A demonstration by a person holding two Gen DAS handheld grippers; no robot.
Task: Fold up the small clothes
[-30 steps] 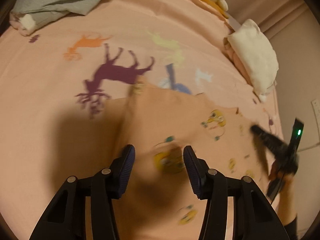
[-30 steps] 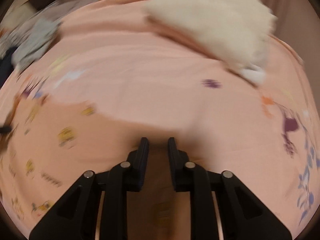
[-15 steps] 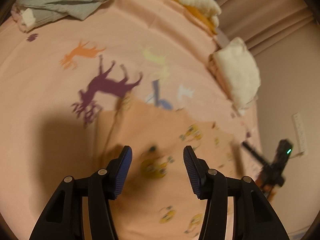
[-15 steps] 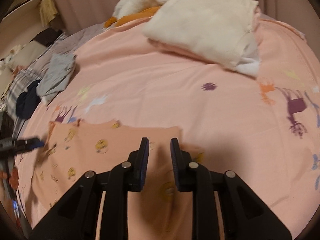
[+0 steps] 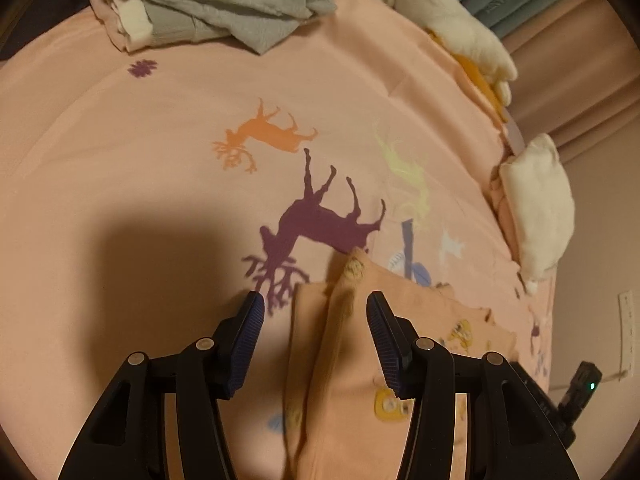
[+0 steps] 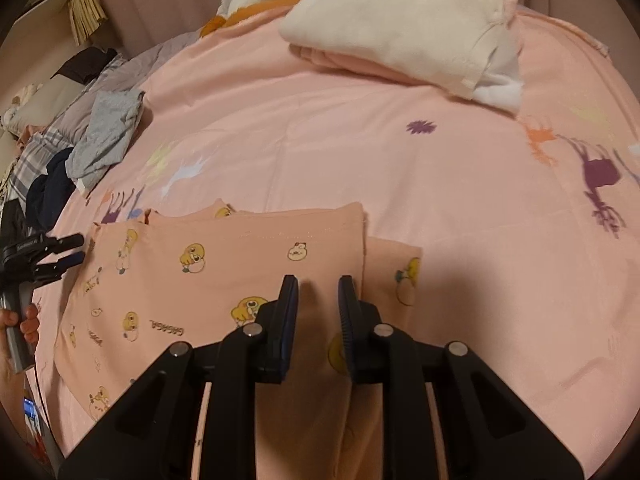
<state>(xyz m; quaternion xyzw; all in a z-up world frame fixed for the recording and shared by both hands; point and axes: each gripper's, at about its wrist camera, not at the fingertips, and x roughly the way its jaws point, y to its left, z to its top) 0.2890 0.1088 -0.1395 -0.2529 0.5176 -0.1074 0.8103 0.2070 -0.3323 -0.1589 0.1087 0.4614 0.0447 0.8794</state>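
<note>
The step in hand looks like a fold partway through on the small peach garment [image 6: 224, 280], printed with yellow cartoon characters, which lies flat on the bed [image 6: 360, 152] in the lower left and centre of the right wrist view; one panel is already laid over, its straight edge running down the middle of the frame with a narrower layer showing just to its right. At the far left edge of that view the left gripper [image 6: 74, 249] sits beside the garment's left side, and in its own camera its jaws stand wide apart over a raised ridge of the cloth [image 5: 344, 320], holding nothing. The right gripper [image 6: 318, 294] hovers at the lower centre over the folded edge, jaws parted only narrowly with nothing visibly pinched between them. I judge the next move calls for taking hold of an edge or corner and carrying it across for the following fold, keeping the layers aligned and flattening that ridge. Around it, a grey garment [image 6: 108, 136] and dark clothes lie at the left, and a cream stack [image 6: 400, 20] at the upper right, all well apart from the work. Nothing stands in the way.
</note>
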